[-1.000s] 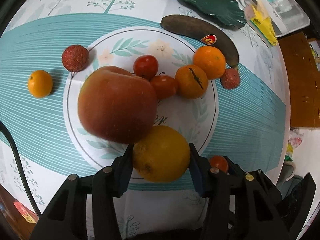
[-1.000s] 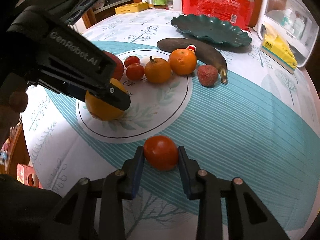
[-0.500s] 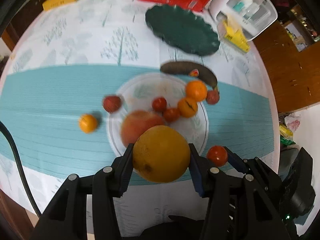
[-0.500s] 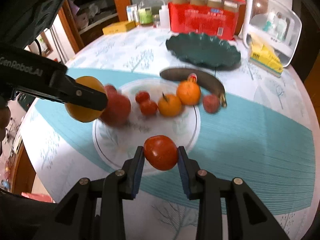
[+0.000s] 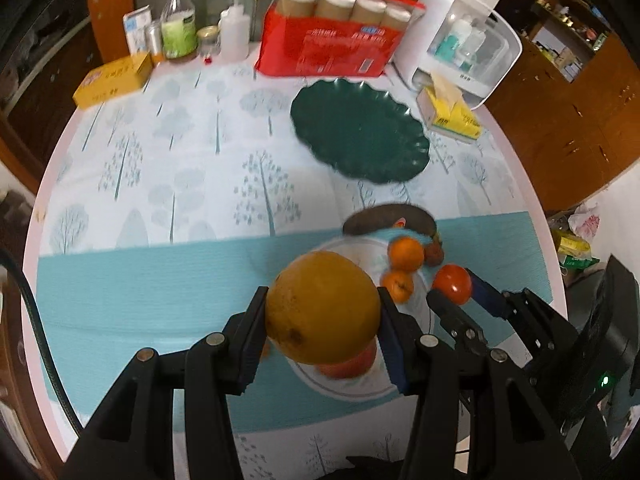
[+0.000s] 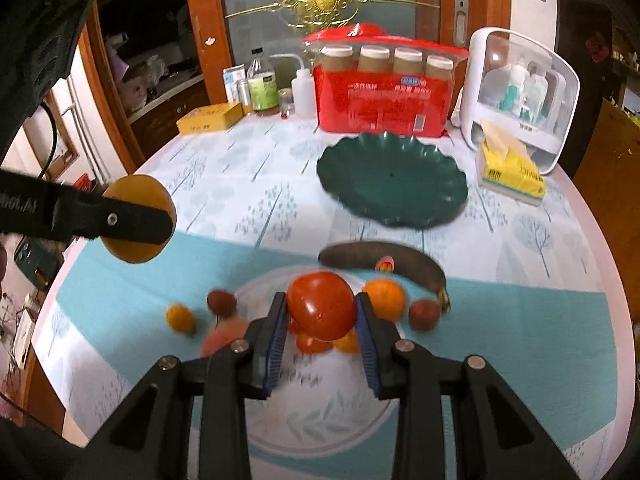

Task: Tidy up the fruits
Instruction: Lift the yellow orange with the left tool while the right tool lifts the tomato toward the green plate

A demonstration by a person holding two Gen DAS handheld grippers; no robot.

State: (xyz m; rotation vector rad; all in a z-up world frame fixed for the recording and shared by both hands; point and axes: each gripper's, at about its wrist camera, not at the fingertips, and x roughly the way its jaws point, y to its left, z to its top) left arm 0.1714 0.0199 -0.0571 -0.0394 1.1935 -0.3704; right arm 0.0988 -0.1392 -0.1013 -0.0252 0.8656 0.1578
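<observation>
Left gripper (image 5: 322,312) clamps the orange (image 5: 323,307), lifted, low centre of its frame. Right gripper (image 6: 321,311) grips the tomato (image 6: 321,306) at centre frame, above the table's fruit. Green plate (image 6: 392,179) sits upper right, bare.

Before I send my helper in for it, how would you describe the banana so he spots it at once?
Start at the dark green wavy-edged plate on the tablecloth. Just in front of it lies the banana, beside the oranges. It is the only long curved fruit, almost black, with a small red sticker.
</observation>
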